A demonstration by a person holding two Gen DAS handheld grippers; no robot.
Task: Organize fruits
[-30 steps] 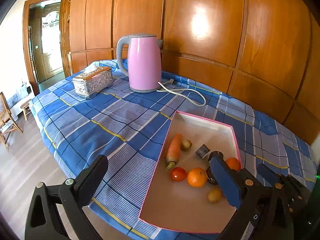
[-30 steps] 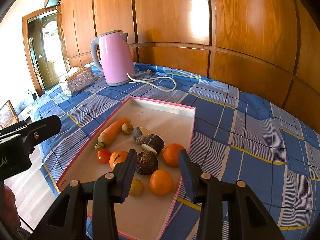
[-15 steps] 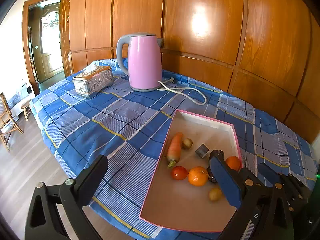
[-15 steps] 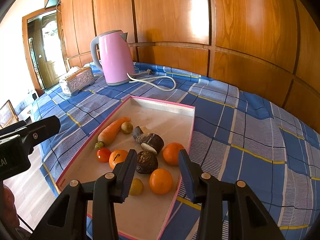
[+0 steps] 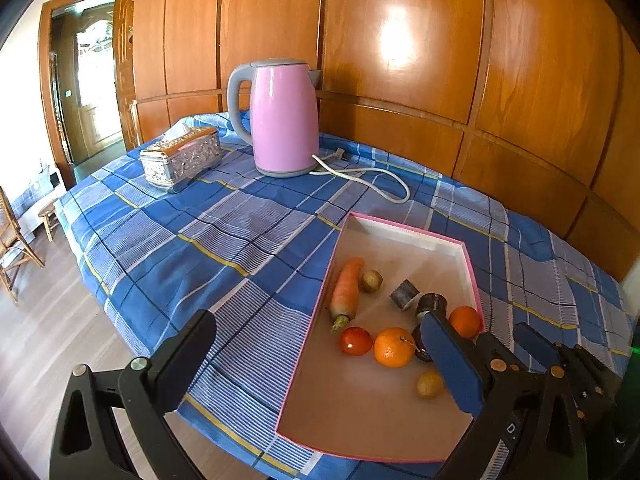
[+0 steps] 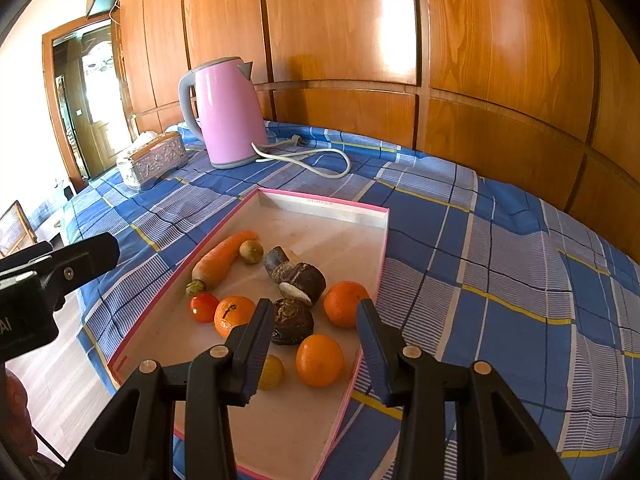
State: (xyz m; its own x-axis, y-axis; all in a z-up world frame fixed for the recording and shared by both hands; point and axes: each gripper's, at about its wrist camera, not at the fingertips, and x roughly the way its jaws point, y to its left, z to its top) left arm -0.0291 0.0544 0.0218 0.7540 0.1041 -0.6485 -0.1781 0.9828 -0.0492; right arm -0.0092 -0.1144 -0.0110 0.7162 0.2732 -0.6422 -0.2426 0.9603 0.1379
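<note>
Barely any shift since earlier, my left gripper (image 5: 320, 364) and right gripper (image 6: 316, 344) both wide apart, empty, hovering over tray (image 6: 324, 204) on table (image 6: 480, 240), fruits inside, orange (image 6: 320, 360) nearest right gripper.

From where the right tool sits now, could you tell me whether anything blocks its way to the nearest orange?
Nothing visible does: the right tool is open above the tray, with the orange just ahead between its fingers.
</note>
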